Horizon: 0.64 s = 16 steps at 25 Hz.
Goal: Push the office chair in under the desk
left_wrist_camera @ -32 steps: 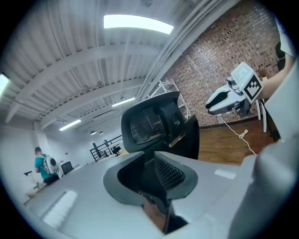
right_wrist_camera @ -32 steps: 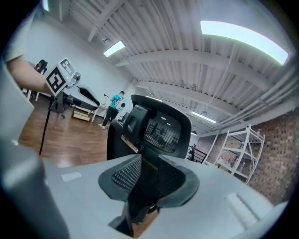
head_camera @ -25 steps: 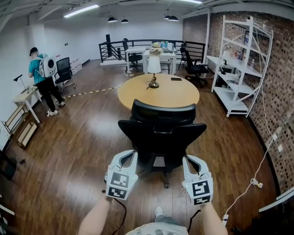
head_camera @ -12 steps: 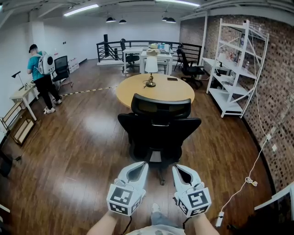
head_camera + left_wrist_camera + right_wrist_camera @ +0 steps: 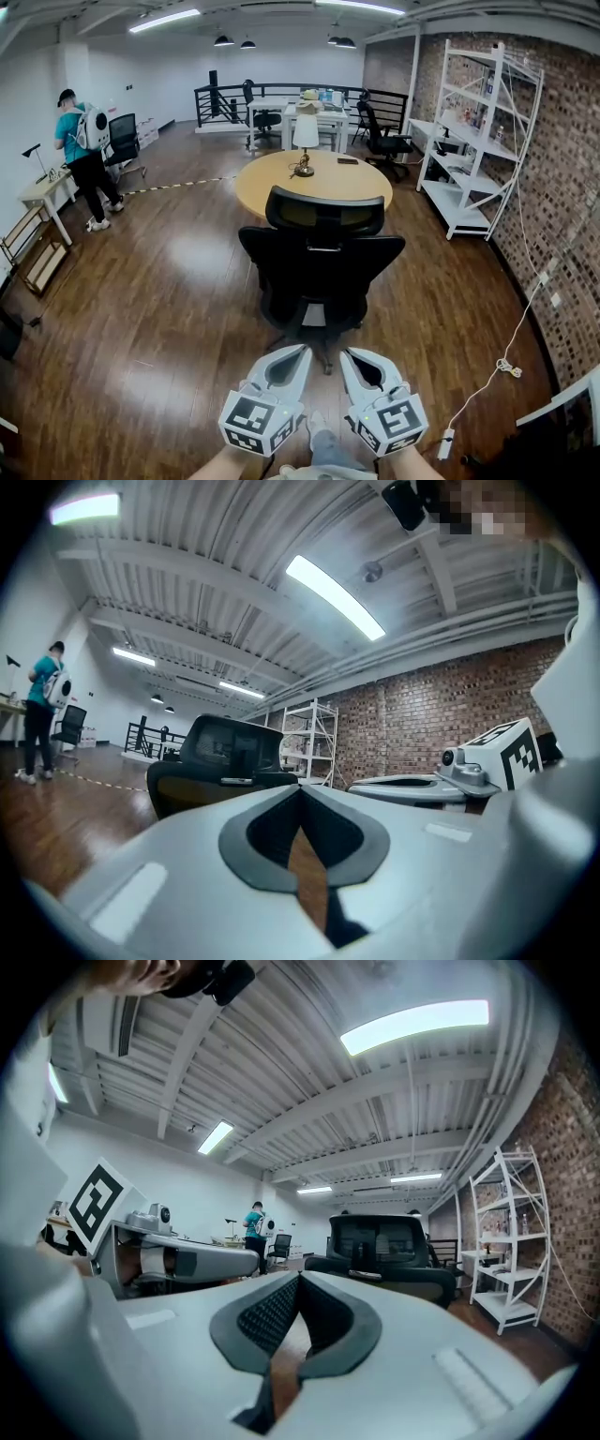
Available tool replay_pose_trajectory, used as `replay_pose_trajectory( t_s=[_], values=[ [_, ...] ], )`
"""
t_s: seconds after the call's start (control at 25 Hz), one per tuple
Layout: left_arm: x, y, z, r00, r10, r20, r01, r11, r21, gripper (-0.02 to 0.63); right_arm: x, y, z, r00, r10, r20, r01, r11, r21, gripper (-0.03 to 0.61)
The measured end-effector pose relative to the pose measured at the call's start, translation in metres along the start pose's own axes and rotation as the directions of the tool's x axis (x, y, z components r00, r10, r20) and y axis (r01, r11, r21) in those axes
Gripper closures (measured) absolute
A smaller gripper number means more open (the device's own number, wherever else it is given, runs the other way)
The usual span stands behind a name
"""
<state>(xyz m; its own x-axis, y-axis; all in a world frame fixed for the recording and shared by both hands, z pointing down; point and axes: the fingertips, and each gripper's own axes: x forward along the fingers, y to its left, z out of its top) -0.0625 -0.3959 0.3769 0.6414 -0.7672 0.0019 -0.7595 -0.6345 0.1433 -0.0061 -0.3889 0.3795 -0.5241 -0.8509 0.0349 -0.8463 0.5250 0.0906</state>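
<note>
The black office chair (image 5: 319,267) stands with its back to me, its seat facing the round wooden desk (image 5: 314,178) just behind it. Both grippers hang low in the head view, side by side and short of the chair, touching nothing. My left gripper (image 5: 302,352) is shut and empty. My right gripper (image 5: 345,354) is shut and empty too. In the left gripper view the chair (image 5: 230,757) rises beyond the closed jaws, with the right gripper (image 5: 422,785) alongside. In the right gripper view the chair (image 5: 384,1241) also stands ahead.
A table lamp (image 5: 305,141) stands on the desk. White shelving (image 5: 469,141) lines the brick wall at right. A white cable (image 5: 506,361) trails over the wooden floor at right. A person (image 5: 84,150) stands at far left by a small table (image 5: 42,197).
Both grippers have drawn back from the chair's sides toward me and come close together. The chair now stands farther from them.
</note>
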Motion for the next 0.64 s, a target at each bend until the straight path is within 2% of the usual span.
replay_pose_trajectory(
  t_s=[0.64],
  values=[
    [-0.011, -0.007, -0.006, 1.000, 0.015, -0.001, -0.015, 1.000, -0.001, 0.597, -0.012, 0.007, -0.006, 1.000, 0.004, -0.008, -0.004, 1.000, 0.005, 0.577]
  ],
)
